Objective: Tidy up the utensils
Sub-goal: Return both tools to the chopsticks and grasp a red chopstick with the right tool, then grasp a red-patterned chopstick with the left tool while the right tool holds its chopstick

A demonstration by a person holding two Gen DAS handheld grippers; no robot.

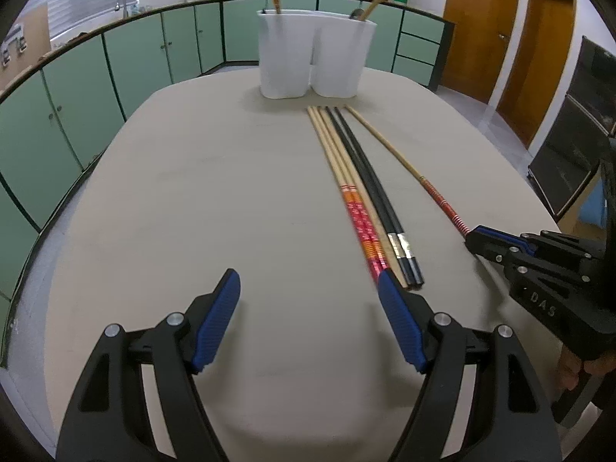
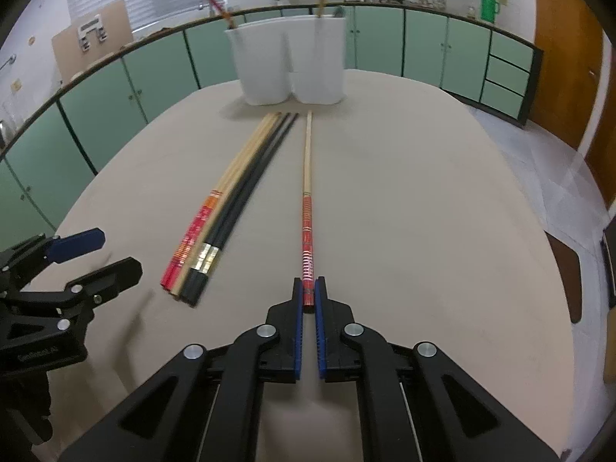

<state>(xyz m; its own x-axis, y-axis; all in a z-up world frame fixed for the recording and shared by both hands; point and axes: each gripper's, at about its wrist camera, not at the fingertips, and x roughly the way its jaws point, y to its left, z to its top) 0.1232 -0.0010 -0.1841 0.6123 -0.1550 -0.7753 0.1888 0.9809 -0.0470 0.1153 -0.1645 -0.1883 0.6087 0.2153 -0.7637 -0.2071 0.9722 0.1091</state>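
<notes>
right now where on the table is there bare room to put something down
Bare tabletop lies between the table's left edge and the chopstick bundle, and again right of the lone chopstick that the right gripper clamps. It is crowded around the bundle and before the white holder.

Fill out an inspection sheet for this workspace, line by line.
Surface: beige table, rounded edge.
Job's things: white two-compartment holder at the far end, one chopstick standing in each compartment; bundle of chopsticks lying side by side; single red-handled chopstick lying apart.
Clutter: nothing seen.
Grippers: left gripper open, holding nothing; right gripper shut on the single chopstick's handle end.
Cables: nothing seen.
Surroundings: green cabinets, wooden doors, pots and a green jug on the counter.
</notes>
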